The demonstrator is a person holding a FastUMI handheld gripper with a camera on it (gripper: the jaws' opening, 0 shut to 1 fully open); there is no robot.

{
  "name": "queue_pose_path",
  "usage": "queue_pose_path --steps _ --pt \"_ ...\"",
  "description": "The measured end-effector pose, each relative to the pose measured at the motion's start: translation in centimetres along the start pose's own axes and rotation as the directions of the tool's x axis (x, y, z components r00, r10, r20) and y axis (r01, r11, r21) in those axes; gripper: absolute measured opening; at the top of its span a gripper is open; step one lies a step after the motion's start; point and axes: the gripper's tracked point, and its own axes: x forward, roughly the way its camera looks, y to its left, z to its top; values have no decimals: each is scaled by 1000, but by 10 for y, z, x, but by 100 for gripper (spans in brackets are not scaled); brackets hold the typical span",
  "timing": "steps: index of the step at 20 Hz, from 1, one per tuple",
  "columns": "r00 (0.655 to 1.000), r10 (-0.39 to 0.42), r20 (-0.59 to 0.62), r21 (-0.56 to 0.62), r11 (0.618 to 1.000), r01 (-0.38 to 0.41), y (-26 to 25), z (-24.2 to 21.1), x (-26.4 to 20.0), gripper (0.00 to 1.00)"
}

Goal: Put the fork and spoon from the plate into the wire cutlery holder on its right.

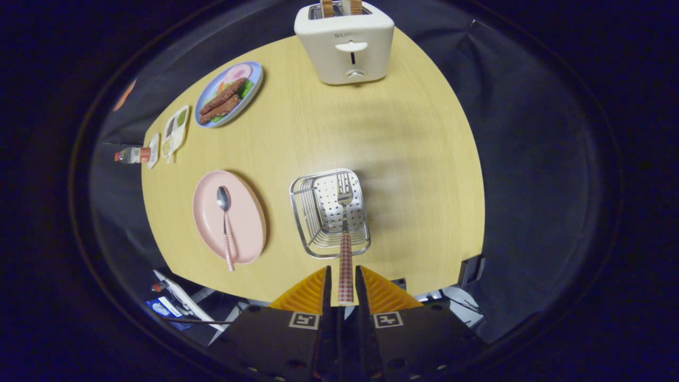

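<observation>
On the wooden counter (403, 159), the spoon (225, 223) lies on the pink plate (249, 223). Right of it stands the wire cutlery holder (305, 223). The gripper (344, 284) has its fingers (318, 289) nearly closed, both pressing the checked handle of the fork (345, 249), whose tines reach over the holder's perforated bottom. A toaster (345, 45) stands well beyond
</observation>
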Motion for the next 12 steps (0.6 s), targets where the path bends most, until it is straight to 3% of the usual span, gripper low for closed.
queue_pose_path --steps 3,5,7,9,12 --pt "992 22 121 -7 1000 -21 4 13 -14 48" --pt "967 26 253 -49 999 -14 8 26 -27 68" --pt "903 51 427 -123 992 2 18 39 -45 86" --pt "810 67 583 -190 980 56 30 42 -65 91" --pt "685 149 713 -260 964 62 71 19 -85 95"
